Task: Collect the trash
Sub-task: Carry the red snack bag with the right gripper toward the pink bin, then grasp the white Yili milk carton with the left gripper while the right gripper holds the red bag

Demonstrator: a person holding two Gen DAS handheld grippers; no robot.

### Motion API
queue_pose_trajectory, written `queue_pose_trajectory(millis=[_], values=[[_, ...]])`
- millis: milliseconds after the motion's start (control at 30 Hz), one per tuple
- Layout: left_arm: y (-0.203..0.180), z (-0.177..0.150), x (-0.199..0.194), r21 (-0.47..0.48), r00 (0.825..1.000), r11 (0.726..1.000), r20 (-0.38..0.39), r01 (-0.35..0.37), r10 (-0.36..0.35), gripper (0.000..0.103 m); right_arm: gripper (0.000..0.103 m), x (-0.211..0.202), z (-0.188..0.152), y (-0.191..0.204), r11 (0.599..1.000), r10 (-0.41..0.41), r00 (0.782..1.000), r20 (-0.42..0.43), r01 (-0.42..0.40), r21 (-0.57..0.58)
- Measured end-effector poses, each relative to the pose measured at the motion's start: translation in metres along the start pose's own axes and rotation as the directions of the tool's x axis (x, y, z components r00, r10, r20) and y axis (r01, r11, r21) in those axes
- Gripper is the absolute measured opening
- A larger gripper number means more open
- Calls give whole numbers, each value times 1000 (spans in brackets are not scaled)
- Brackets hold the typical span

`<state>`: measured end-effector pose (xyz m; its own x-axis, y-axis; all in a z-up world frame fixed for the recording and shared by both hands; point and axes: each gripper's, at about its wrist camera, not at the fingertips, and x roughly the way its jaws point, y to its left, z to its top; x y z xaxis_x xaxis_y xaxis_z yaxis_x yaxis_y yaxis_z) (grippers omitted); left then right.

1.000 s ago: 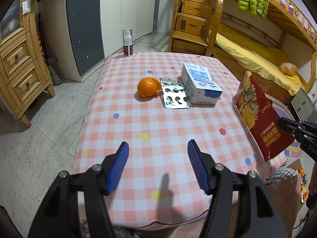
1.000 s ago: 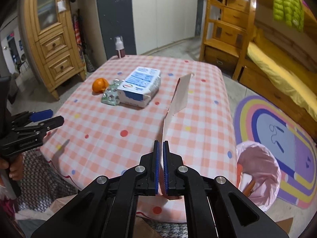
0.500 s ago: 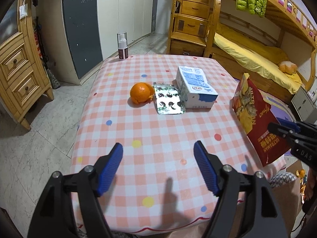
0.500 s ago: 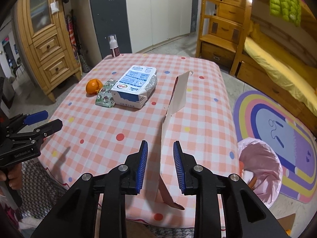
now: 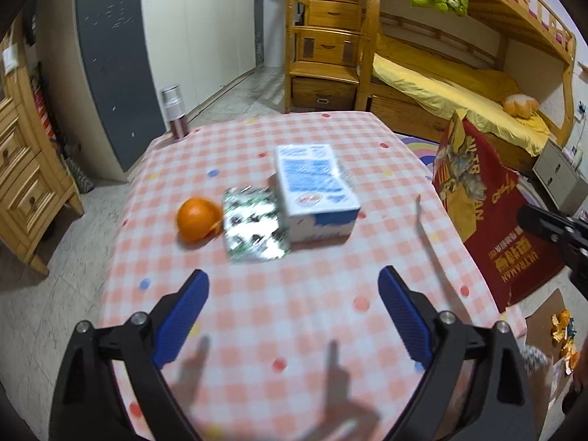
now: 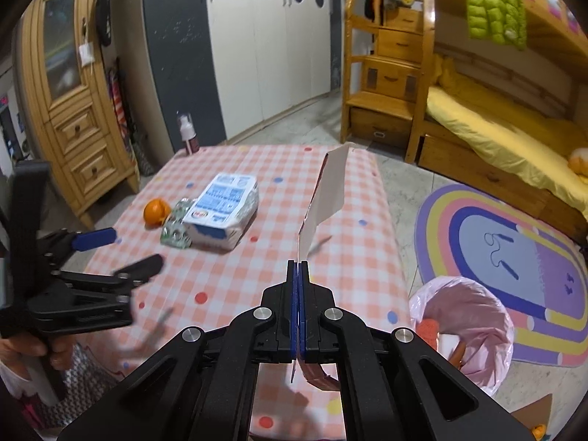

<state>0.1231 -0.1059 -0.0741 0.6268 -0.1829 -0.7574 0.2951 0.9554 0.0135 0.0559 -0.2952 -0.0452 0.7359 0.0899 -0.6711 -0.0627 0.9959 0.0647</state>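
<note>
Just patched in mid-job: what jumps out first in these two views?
The right gripper is shut on a tall red snack bag held upright at the table's right edge. Mid-table lie an orange, a foil blister pack and a blue-white carton; the left gripper is opening, nothing between its pads.

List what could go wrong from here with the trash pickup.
1. The right gripper pinches only the edge of the tall red bag; it may slip or swing wide of the pink-lined bin.
2. The left gripper, jaws opening and empty, nears the foil wrapper; it could nudge the orange off the table.
</note>
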Motion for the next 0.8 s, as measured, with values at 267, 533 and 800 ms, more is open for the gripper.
queue_pose_trajectory(millis=[267,533,800], values=[[-28,36,56,-7,998,999,-57,-41,40,92,0,5,0,-20,999,1,1000,8,-2,55],[-41,53,98,9,986,992,-106,-126,126,82,0,7,-2,-34,996,8,1000,1,-8,91],[-32,48,78,18,996,1000,-85,0,2,71,0,-4,-5,-39,994,15,1000,25,-18,107]])
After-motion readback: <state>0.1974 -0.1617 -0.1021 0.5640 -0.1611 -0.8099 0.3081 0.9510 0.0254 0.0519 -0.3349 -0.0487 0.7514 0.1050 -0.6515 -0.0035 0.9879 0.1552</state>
